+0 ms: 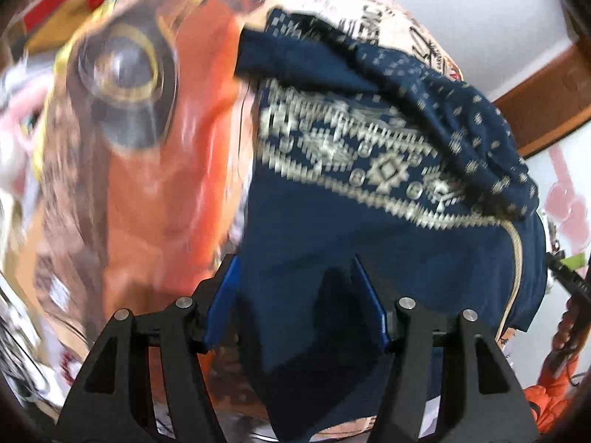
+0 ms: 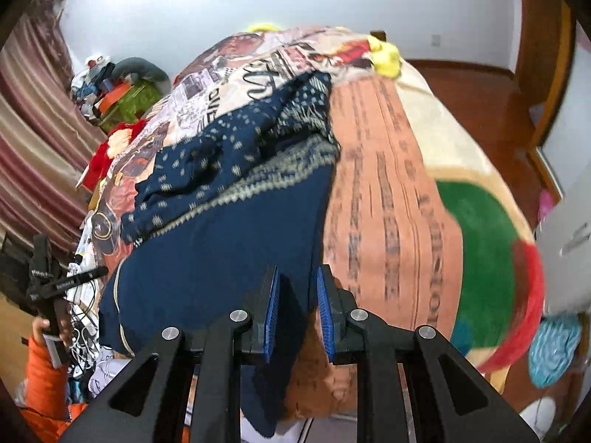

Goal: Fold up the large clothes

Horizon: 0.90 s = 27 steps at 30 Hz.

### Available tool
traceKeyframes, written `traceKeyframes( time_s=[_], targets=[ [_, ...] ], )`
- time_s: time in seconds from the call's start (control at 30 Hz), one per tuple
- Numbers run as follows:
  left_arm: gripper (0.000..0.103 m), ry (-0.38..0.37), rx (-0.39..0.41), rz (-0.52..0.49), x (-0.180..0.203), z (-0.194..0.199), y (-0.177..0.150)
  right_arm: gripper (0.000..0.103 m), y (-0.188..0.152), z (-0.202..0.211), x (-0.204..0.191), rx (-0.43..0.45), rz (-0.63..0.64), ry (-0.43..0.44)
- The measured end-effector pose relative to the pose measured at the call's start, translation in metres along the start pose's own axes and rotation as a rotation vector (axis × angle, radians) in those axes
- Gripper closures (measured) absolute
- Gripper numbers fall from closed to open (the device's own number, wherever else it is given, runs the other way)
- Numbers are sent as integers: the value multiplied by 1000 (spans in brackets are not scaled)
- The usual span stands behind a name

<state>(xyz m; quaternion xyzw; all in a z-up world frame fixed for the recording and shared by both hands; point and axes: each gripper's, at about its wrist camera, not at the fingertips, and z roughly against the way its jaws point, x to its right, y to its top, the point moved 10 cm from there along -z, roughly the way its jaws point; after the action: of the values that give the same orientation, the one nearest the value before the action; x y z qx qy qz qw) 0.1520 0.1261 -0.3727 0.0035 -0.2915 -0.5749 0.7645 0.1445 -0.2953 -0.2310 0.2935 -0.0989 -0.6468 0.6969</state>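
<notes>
Navy knit garment (image 2: 236, 236), cream-patterned band, rumpled on printed blanket (image 2: 391, 221); hem passes between both tools' blue pads. Left gripper (image 1: 295, 295) parted wide, right gripper (image 2: 295, 310) narrowly; grip on cloth unclear.

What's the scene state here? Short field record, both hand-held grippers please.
garment: navy patterned garment, partly bunched, lying on the bed
surface: printed blanket over the bed
left hand-held gripper: open, navy fabric between its fingers
right hand-held gripper: open, garment's edge in the gap
fold: not yet done
image: motion blur in both views
</notes>
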Motion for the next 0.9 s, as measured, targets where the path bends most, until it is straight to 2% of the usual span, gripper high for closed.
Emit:
traceKeyframes(
  time_s=[0.1, 0.17, 0.23, 0.3, 0.43, 0.5, 0.57, 0.63, 0.7, 0.8, 0.9],
  targets=[
    [40, -15, 0, 41, -1, -9, -9, 86, -11, -7, 1, -22, -32, 22],
    [39, -44, 6, 87, -4, -12, -11, 79, -12, -10, 0, -16, -49, 38],
    [39, -82, 1, 131, -5, -16, -12, 53, -11, -12, -5, -7, -77, 108],
    [39, -101, -5, 149, -4, -19, -12, 39, -10, -13, -12, 15, -108, 161],
    [39, -137, -12, 135, 3, -20, -11, 39, -8, -18, -28, 39, -32, 131],
    [41, -175, -13, 129, 7, -19, -10, 41, -7, -20, -36, 51, 3, 131],
    [52, -213, -15, 112, 17, -15, -8, 50, -6, -22, -42, 51, 8, 155],
    [73, -216, -7, 77, 26, -10, -5, 68, -2, -26, -46, 47, 12, 168],
    [86, -213, 5, 52, 32, -6, -1, 77, 0, -28, -49, 43, 14, 183],
    [92, -237, 67, 4, 51, 12, 16, 85, 6, -29, -55, 50, 21, 204],
    [94, -259, 131, -47, 71, 32, 34, 86, 17, -23, -62, 88, 43, 218]
  ],
)
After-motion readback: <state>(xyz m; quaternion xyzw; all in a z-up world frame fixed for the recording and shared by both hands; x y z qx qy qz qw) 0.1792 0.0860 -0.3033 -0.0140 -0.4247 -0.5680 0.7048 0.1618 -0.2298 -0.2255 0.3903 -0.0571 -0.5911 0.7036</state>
